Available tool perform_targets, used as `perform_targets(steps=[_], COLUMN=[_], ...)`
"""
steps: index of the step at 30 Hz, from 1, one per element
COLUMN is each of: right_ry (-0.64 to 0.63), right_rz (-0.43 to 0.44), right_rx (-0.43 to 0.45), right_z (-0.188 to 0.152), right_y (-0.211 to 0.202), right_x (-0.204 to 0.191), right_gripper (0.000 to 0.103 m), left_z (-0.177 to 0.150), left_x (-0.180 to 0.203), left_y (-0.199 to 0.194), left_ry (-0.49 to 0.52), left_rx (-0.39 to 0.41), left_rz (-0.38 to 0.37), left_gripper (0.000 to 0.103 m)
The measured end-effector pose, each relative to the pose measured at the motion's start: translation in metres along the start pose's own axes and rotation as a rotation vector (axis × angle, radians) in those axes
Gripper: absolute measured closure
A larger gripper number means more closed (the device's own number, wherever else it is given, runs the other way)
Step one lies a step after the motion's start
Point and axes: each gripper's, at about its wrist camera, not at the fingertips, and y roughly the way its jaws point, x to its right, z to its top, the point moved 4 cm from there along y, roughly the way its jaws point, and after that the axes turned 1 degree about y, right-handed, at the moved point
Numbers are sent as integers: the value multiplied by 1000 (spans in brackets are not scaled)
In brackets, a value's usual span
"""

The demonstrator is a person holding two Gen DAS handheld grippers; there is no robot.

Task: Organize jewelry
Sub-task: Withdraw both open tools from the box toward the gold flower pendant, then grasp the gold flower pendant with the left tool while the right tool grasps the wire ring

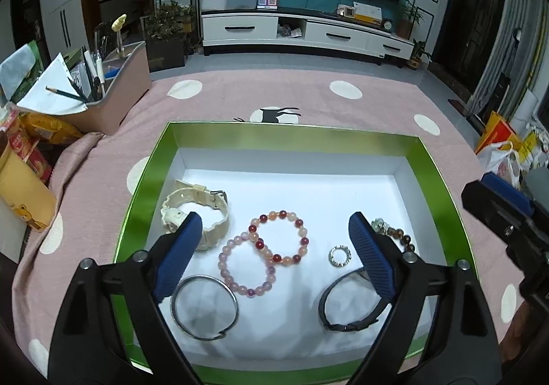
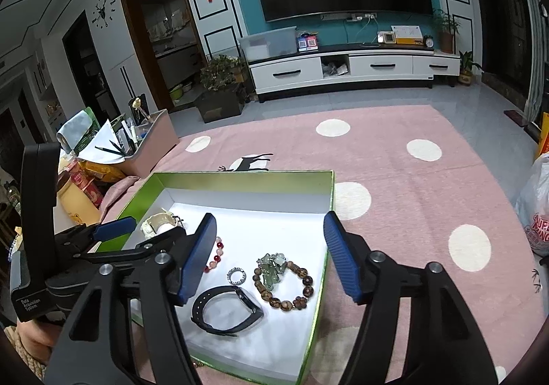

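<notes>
A green-walled box point(image 1: 151, 158) with a white floor is sitting on a pink, white-dotted cloth point(image 1: 308, 100), and all the jewelry is lying inside it. The left gripper point(image 1: 274, 248) is hovering over the box with its jaws standing wide apart and nothing between the pads; its left blue pad is covering part of the cream watch point(image 1: 192, 203), so the watch's face is hard to make out. Between the fingers are lying a red-and-peach bead bracelet point(image 1: 279, 236) and a pale pink bead bracelet point(image 1: 245, 265), overlapping at one edge, with a silver bangle point(image 1: 204, 306) nearer the camera. A small silver ring point(image 1: 339, 254) is lying apart from them. The right blue pad is hiding part of the black band point(image 1: 346, 306) and most of the brown bead bracelet point(image 1: 398, 234).

The right gripper point(image 2: 269, 258) is also hanging open and empty, above the box's right half. In its view the brown bracelet with its green charm is showing whole, while the red beads are mostly cut off behind its left finger. At the left edge, the other gripper's body is blocking the box's near-left corner.
</notes>
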Motion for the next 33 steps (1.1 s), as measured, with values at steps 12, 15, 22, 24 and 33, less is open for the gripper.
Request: perform_targets(steps=[12,15,22,24,33], right_ry=[-43,-47,-82,-94,-175], right_rz=[-8,1,34,43,120], right_rx=[53,61,64,62,16], right_z=[-6,-9,-27,-33,-72], right_y=[-30,-37,-55,-61,-80], right_x=[-2,-3,-6,-9,-21], right_gripper=[35,35,34,34,34], left_z=[-9,-11,-20,-24,-60], left_x=[5,3,-6,-8,-17], left_y=[-25,-35,-61,-67,-90], left_ry=[25,20,7,11,40], left_rx=[44,60,91,95,72], left_rz=[6,5,15,18,-21], left_gripper=[5,4,2,2,2])
